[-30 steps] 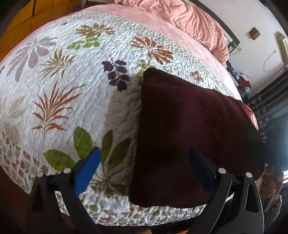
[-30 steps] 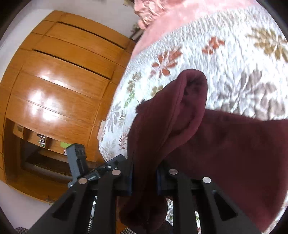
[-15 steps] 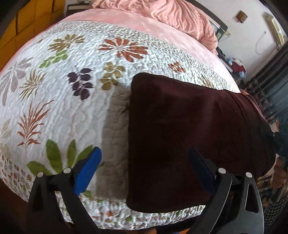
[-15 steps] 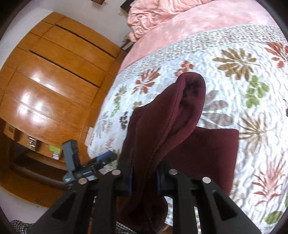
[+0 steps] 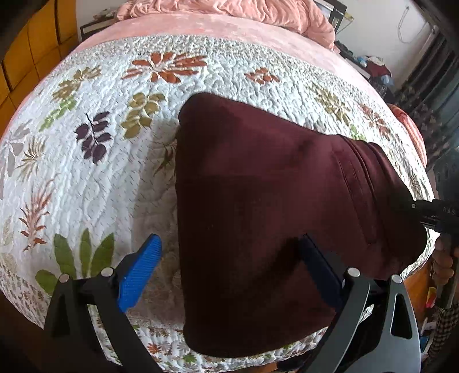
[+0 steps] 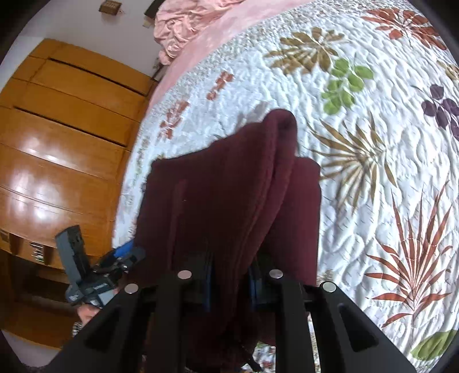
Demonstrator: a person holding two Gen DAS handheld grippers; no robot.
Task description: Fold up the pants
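Note:
Dark maroon pants [image 5: 258, 200] lie folded on the floral quilt [image 5: 86, 186], reaching the bed's near edge. My left gripper [image 5: 229, 272] hovers open over the pants' left edge: its left blue pad [image 5: 140, 275] is over the quilt, its right one over the cloth. At the far right of this view, my right gripper [image 5: 413, 206] holds the pants' other end. In the right wrist view that gripper [image 6: 229, 284] is shut on a thick raised fold of the pants [image 6: 223, 200]. The left gripper [image 6: 123, 255] shows at the lower left there.
A crumpled pink blanket [image 5: 229, 8] lies at the head of the bed. A wooden wardrobe [image 6: 57, 143] stands close beside the bed. A person's hand [image 5: 443, 258] grips the right tool. Cluttered furniture stands by the far wall [image 5: 373, 63].
The right gripper has swung across the bed and sunk, bringing the held fold down closer to the quilt. The left gripper has slid sideways and rolled, so the pants sit more centrally under it.

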